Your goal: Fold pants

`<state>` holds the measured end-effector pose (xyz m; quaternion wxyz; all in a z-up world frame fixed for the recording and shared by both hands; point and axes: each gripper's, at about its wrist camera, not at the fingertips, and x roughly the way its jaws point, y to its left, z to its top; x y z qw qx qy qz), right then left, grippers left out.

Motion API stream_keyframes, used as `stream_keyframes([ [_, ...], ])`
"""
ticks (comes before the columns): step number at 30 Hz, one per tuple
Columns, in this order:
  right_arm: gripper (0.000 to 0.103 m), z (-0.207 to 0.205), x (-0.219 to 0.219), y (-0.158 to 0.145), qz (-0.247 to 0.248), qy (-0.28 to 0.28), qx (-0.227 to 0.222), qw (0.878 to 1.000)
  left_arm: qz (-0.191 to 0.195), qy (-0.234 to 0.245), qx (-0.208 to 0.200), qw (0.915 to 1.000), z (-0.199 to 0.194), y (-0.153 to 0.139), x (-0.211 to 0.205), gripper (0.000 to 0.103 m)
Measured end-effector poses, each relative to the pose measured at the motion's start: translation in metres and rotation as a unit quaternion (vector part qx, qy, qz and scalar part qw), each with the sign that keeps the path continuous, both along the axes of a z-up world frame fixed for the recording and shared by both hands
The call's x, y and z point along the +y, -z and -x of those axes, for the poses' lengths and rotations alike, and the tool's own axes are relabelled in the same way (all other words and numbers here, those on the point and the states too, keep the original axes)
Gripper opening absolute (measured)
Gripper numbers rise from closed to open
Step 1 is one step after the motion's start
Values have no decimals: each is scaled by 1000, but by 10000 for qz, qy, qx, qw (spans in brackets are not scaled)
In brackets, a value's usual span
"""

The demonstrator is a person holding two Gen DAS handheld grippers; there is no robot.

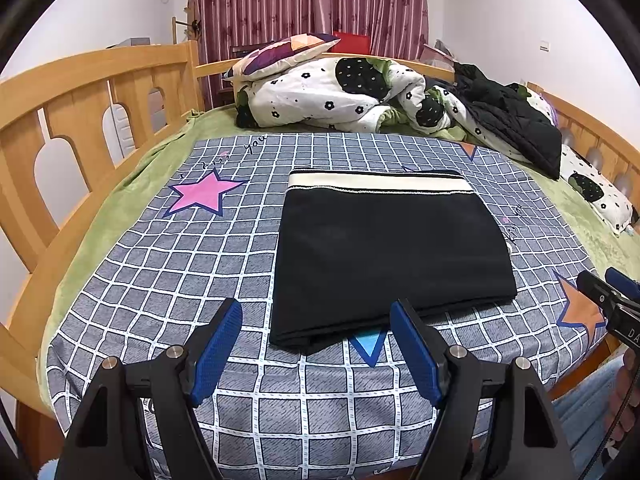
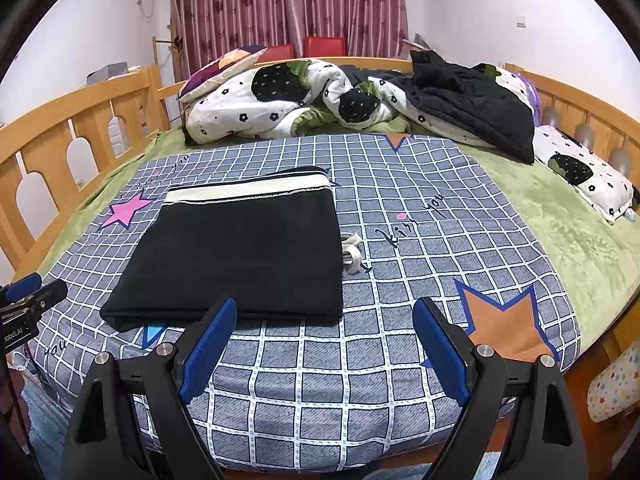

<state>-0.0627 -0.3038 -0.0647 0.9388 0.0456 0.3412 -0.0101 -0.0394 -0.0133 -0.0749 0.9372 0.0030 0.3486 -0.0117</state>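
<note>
The black pants (image 1: 388, 252) lie folded into a flat rectangle on the grey checked sheet (image 1: 168, 264), with the cream waistband at the far edge. They also show in the right wrist view (image 2: 240, 252), where a cream drawstring (image 2: 352, 254) sticks out at their right side. My left gripper (image 1: 316, 324) is open and empty, just short of the pants' near edge. My right gripper (image 2: 324, 320) is open and empty, near the pants' near right corner. The right gripper's tips show at the right of the left wrist view (image 1: 608, 286), and the left gripper's tips at the left of the right wrist view (image 2: 32, 290).
A bunched white flowered quilt (image 1: 332, 96), a patterned pillow (image 1: 280, 54) and a black jacket (image 1: 512, 120) lie at the far end of the bed. Wooden rails (image 1: 80, 92) run along both sides. A green blanket (image 2: 552, 208) lies under the sheet. Red curtains hang behind.
</note>
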Motion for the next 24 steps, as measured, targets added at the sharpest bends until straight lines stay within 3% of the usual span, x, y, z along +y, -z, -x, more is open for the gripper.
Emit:
stream_keyframes([
  [24,89,0,-1,0,25,-7,-7,10000,-2,3,-15,10000,0,1,-1,75],
])
